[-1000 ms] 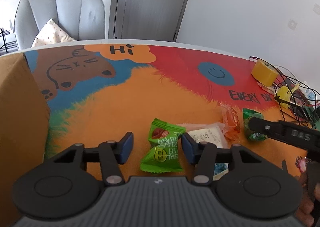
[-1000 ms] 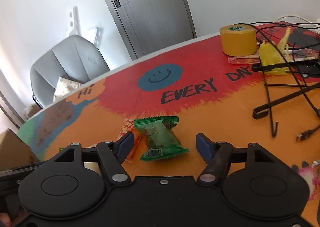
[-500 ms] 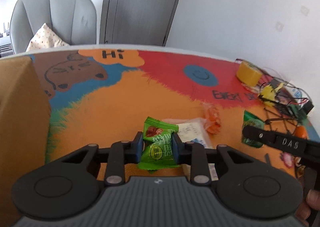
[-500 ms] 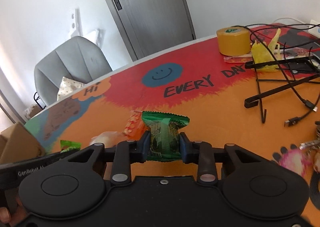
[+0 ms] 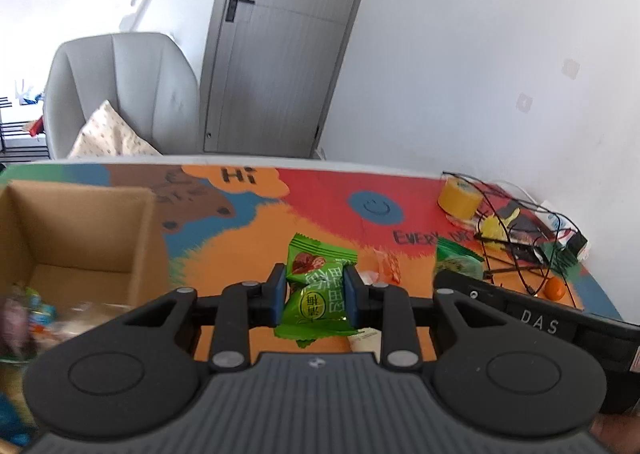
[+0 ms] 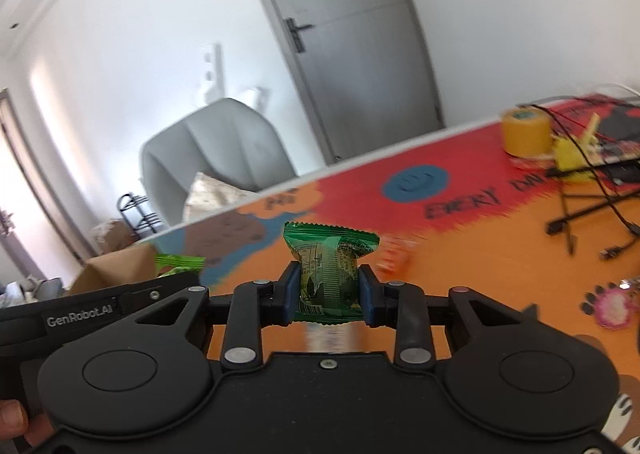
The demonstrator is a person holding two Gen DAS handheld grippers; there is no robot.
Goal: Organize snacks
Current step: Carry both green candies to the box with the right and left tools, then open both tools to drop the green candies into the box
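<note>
My left gripper (image 5: 315, 296) is shut on a light green snack packet (image 5: 316, 306) and holds it above the colourful table mat (image 5: 240, 246). An open cardboard box (image 5: 80, 225) stands to its left, with several snacks (image 5: 24, 318) on its floor. My right gripper (image 6: 329, 296) is shut on a dark green snack packet (image 6: 330, 254), also held off the table. In the left wrist view that gripper's body and its packet (image 5: 456, 262) show at the right. An orange snack (image 5: 386, 264) and a white packet (image 5: 366, 338) lie on the mat.
A yellow tape roll (image 5: 458, 197), tangled cables with a black wire stand (image 5: 516, 250) and a small orange (image 5: 555, 288) crowd the table's right end. A pink trinket (image 6: 612, 306) lies near the right front. A grey chair (image 5: 120, 93) stands behind the table.
Both grippers closed on their green packets and lifted them off the mat. Both have risen and swung left, bringing the cardboard box's inside into the left wrist view.
</note>
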